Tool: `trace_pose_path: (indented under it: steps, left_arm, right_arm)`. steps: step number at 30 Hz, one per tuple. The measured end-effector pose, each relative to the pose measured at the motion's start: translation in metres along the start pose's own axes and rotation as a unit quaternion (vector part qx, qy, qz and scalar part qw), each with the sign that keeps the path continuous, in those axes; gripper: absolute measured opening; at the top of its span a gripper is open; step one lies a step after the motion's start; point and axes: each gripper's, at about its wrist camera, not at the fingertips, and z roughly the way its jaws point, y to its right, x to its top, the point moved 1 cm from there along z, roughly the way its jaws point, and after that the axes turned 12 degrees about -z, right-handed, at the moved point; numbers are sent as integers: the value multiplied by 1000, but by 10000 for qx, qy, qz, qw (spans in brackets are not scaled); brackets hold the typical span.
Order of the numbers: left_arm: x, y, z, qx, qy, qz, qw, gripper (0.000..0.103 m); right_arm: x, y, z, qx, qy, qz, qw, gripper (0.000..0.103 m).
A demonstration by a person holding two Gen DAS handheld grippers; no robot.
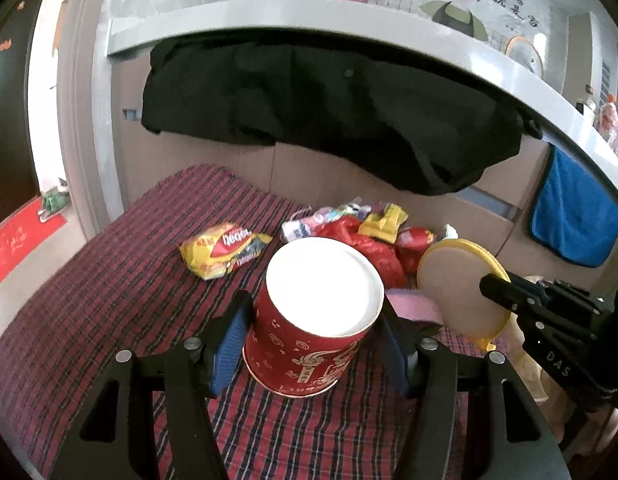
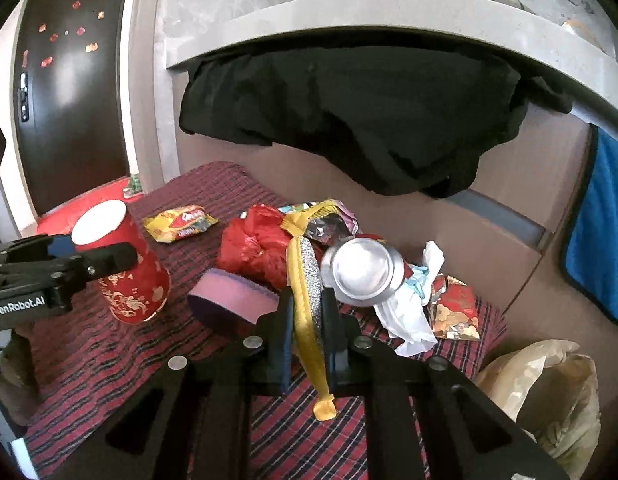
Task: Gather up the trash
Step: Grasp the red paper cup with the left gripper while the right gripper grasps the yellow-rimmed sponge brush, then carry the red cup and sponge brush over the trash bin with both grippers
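Left gripper [image 1: 313, 340] is clamped on the red paper cup with gold print [image 1: 309, 320], blue pads [image 1: 229, 344] on both sides of its wall. The cup is upside down with its white base up, tilted; from the right wrist view [image 2: 121, 264] its rim looks about at the red-and-black plaid cloth [image 1: 109, 300], contact unclear.

Right gripper [image 2: 307, 328] is narrow, pinching the round yellow-rimmed disc with a small tab [image 2: 309, 320] edge-on between its fingers. In the left view the disc [image 1: 457, 288] is held up off the cloth, flat tan face showing.

Trash pile sits mid-cloth toward the back wall:
- yellow snack wrapper [image 1: 225, 252], apart from the pile on the left
- crumpled red plastic bag [image 2: 257, 248]
- silver metal can lying on its side [image 2: 365, 272], end toward the right camera, just beyond the right fingers
- white crumpled tissue [image 2: 409, 312] against the can
- pink-and-purple sponge block [image 2: 233, 300] between cup and disc
- red-and-gold foil packet [image 2: 457, 312] near the cloth's right edge

Open room: bare plaid cloth to the left and in front of the cup. Black garment [image 1: 329, 120] hangs off the grey shelf edge [image 1: 349, 20] above the pile. Beige plastic bag [image 2: 549, 392] sits off the cloth's right edge, blue towel [image 2: 601, 248] on the wall above it.
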Motion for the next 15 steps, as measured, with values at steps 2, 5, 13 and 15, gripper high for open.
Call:
trace_pose_path:
  steps: [2, 5, 13, 15]
  left_arm:
    - [3, 4, -7, 16, 97, 35, 9999, 60]
    - [8, 11, -18, 73, 213, 61, 9997, 60]
    - [15, 25, -49, 34, 518, 197, 9985, 60]
    - [15, 28, -54, 15, 544, 217, 9983, 60]
  right_arm:
    - [2, 2, -6, 40, 65, 76, 9999, 11]
    - [7, 3, -17, 41, 192, 135, 9997, 11]
    - [24, 2, -56, 3, 578, 59, 9983, 11]
    - [26, 0, -63, -11, 621, 11, 9981, 11]
